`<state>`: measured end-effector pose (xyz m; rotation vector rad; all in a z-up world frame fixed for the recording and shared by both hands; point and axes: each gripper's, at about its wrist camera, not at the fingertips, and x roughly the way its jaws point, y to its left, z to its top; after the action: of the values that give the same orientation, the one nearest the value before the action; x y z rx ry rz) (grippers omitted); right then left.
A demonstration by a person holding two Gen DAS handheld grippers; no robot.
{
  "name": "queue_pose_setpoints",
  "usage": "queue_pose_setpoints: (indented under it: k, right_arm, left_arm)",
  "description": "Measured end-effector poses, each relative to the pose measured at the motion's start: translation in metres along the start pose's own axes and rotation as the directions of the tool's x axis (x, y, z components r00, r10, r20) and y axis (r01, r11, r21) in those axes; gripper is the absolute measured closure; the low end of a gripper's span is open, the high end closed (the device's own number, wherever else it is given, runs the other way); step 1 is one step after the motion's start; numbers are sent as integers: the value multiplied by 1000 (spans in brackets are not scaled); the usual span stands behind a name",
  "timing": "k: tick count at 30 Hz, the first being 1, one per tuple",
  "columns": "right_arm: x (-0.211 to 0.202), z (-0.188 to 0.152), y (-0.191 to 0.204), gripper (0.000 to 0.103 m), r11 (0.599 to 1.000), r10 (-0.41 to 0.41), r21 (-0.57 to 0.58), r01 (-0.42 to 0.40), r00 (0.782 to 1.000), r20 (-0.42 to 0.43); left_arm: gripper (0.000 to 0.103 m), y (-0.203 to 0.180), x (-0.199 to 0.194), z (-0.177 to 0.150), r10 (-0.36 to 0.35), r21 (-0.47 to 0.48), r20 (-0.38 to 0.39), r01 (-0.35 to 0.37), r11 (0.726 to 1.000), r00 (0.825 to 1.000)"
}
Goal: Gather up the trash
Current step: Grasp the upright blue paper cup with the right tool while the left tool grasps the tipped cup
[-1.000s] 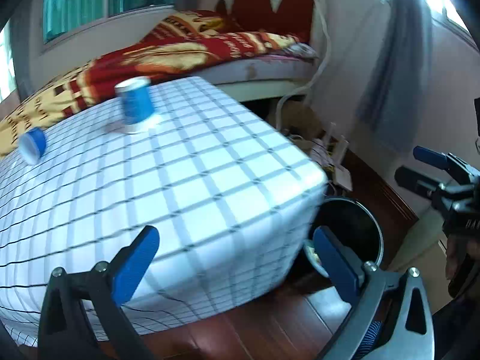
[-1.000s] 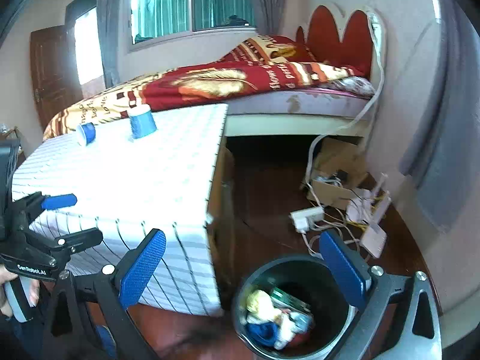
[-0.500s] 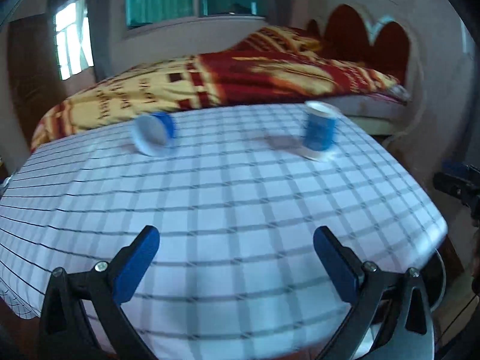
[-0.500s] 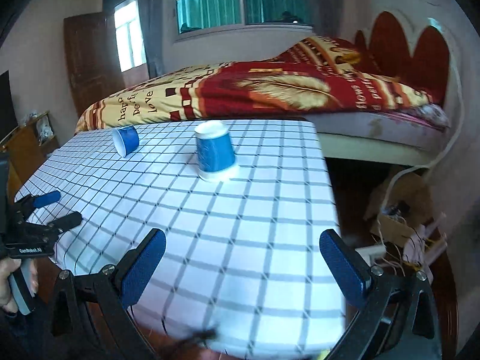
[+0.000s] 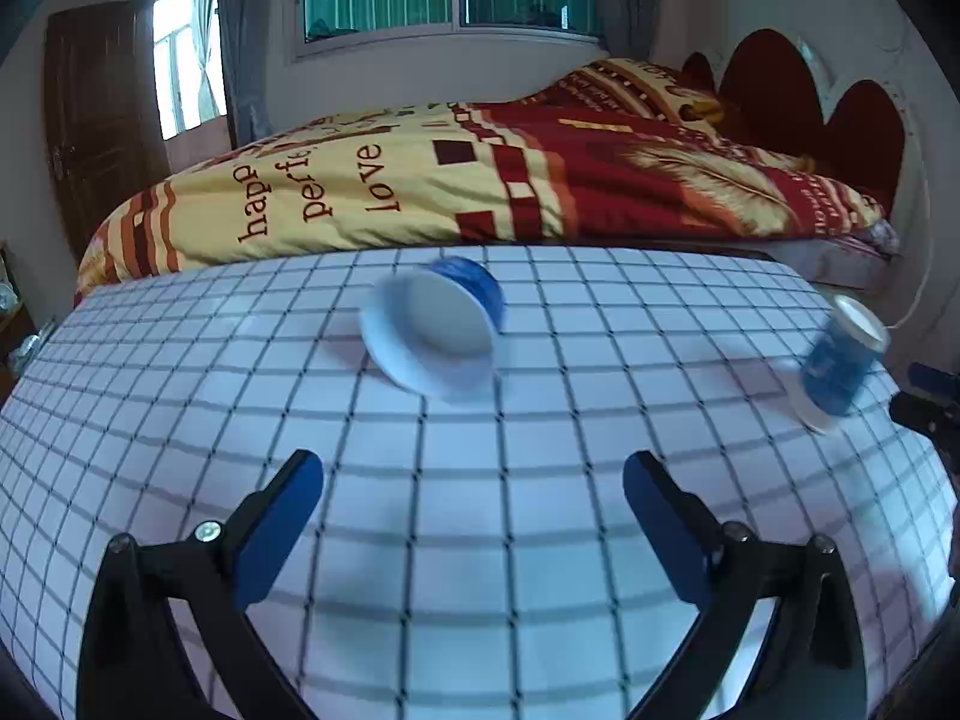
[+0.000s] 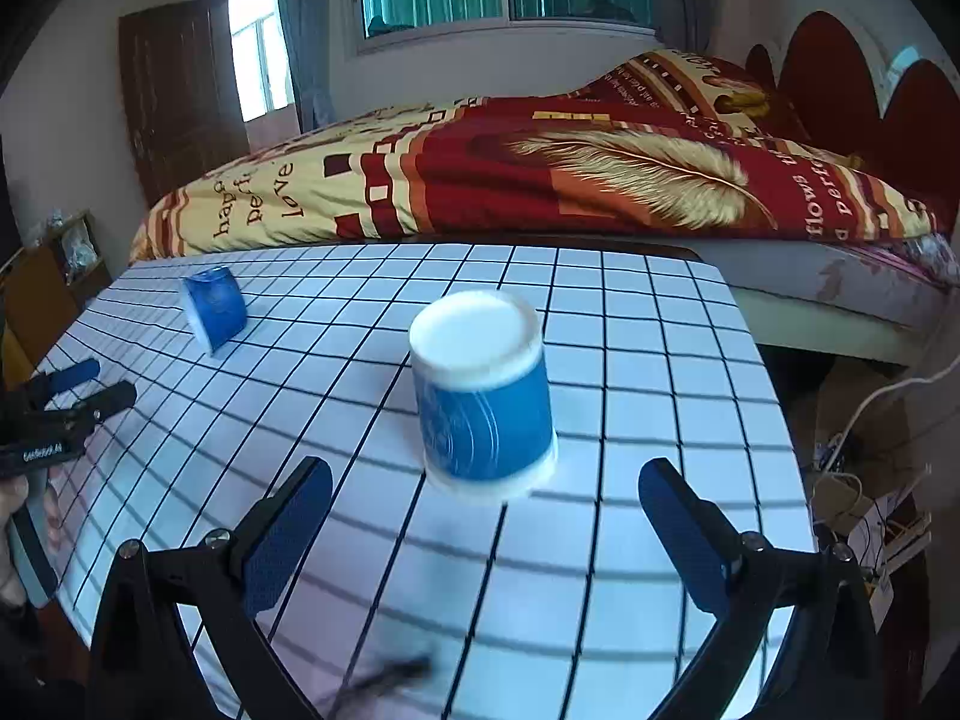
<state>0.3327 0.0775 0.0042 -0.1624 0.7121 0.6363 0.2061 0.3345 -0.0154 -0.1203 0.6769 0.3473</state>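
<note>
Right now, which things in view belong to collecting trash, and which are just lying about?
Job:
upside-down blue cup, ahead of the open right gripper
tipped-over blue cup, ahead of the open left gripper

Just there:
checked tablecloth
bed
cables on the floor

Tipped cup lies on its side near desk far edge, left half. Inverted cup stands toward right edge. Bed behind desk.
</note>
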Motion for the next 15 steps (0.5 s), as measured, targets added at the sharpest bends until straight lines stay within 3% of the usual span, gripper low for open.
queue_pose_setpoints:
  k: [3, 10, 15]
  right_arm:
    - [16, 8, 2, 0, 1000, -11, -17, 11, 1000, -12]
    - [47, 17, 2, 0, 1000, -6, -13, 6, 999, -43]
    - [64, 20, 4, 0, 1000, -6, -11, 6, 998, -66]
  left_arm:
    - [2, 12, 24, 15, -6, 2, -13, 6, 1000, 1000]
    - [1, 18, 63, 33, 7, 104, -11, -6, 995, 1000]
    - [1, 19, 90, 42, -37, 148, -70, 47, 988, 997]
